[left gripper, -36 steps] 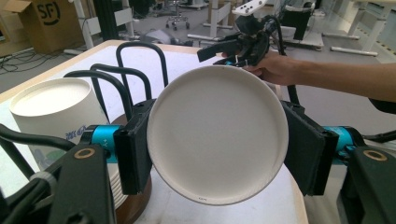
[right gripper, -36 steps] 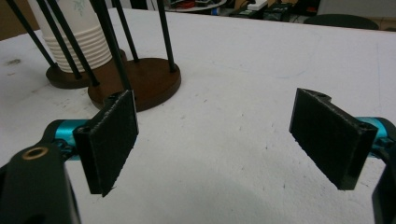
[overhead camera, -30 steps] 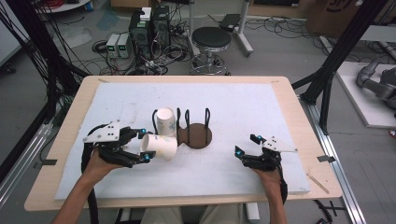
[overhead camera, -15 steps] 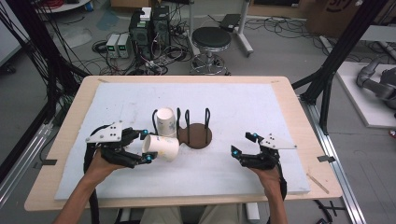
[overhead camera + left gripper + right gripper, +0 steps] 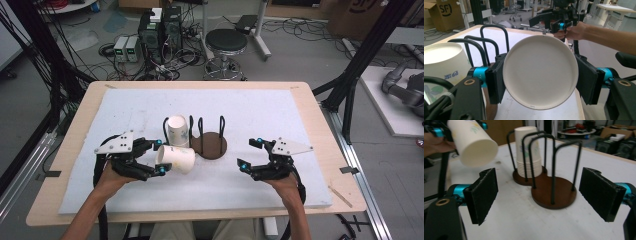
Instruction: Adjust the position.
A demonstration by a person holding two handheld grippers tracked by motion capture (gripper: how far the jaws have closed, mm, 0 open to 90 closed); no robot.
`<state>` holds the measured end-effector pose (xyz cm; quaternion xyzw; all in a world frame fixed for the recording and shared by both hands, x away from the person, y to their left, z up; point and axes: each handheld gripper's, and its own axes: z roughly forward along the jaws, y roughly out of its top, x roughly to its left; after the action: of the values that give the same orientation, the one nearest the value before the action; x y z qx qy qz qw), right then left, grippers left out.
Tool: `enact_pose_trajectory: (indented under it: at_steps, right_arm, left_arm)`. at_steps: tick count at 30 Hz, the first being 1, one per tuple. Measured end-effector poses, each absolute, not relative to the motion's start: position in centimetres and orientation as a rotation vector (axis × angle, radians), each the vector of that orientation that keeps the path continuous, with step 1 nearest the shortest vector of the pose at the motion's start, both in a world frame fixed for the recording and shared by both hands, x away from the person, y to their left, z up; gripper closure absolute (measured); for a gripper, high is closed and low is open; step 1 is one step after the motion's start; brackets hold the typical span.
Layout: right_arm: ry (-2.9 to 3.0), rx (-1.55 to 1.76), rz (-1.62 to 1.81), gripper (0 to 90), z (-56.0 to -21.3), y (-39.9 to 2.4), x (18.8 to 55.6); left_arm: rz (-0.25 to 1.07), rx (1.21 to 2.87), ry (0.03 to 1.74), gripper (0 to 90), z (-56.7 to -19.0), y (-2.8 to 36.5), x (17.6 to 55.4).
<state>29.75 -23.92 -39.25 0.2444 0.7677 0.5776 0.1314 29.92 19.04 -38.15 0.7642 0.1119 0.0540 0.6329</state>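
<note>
A person sits at a table covered with a white mat (image 5: 280, 115), a hand-held two-jaw claw in each hand. The landmark is a dark wooden cup rack (image 5: 210, 145) with black wire hoops, near the middle of the mat.

To the left of the rack, the left gripper (image 5: 159, 156) holds a single white paper cup (image 5: 176, 159) on its side, just off the rack's left front edge, rim toward the person and base toward the rack. In the left gripper view the cup's open rim (image 5: 540, 72) faces the camera, with both black pads pressed against its sides. The jaws stand about a cup's width apart, closed on the cup.

In the rack's left bay stands a stack of nested paper cups (image 5: 178, 131), upright inside the hoops. The right bay is bare wood.

To the right of the rack, well apart from it, the right gripper (image 5: 250, 154) hovers over the mat. Its jaws are spread wide and hold nothing; in the right gripper view the rack (image 5: 554, 192) sits between the two open pads, farther off.

The step in hand looks like seating the held cup in the rack. To do it well, I would turn the cup upright first, line it up above the hoops, lower it straight, and keep the squeeze light so the thin wall does not buckle.
</note>
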Motion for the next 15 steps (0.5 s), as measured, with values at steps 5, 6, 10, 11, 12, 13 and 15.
enact_pose_trajectory:
  at_steps: [5,6,10,11,12,13,15]
  right_arm:
    - [2.29,0.609,1.692,15.7,-37.7,-22.5,29.9]
    - [2.295,0.592,1.699,15.8,-37.5,-22.3,30.0]
    - [2.326,0.556,1.707,15.7,-37.0,-21.7,30.1]
    - [2.335,0.542,1.709,15.7,-36.8,-21.5,30.1]
    - [2.351,0.509,1.716,15.7,-36.6,-21.0,30.2]
    - [2.367,0.493,1.721,15.8,-36.4,-20.8,30.3]
    - [2.372,0.471,1.73,15.8,-36.3,-20.5,30.4]
  left_arm:
    - [0.123,1.743,0.253,33.6,-38.2,18.9,29.8]
    - [0.123,1.743,0.253,33.6,-38.2,18.9,29.8]
    - [0.116,1.737,0.251,33.6,-38.2,18.7,29.8]
    - [0.111,1.734,0.25,33.6,-38.2,18.6,29.7]
    - [0.11,1.732,0.247,33.6,-38.2,18.5,29.7]
    - [0.11,1.731,0.244,33.6,-38.2,18.3,29.6]
    - [0.106,1.732,0.239,33.7,-38.2,18.3,29.6]
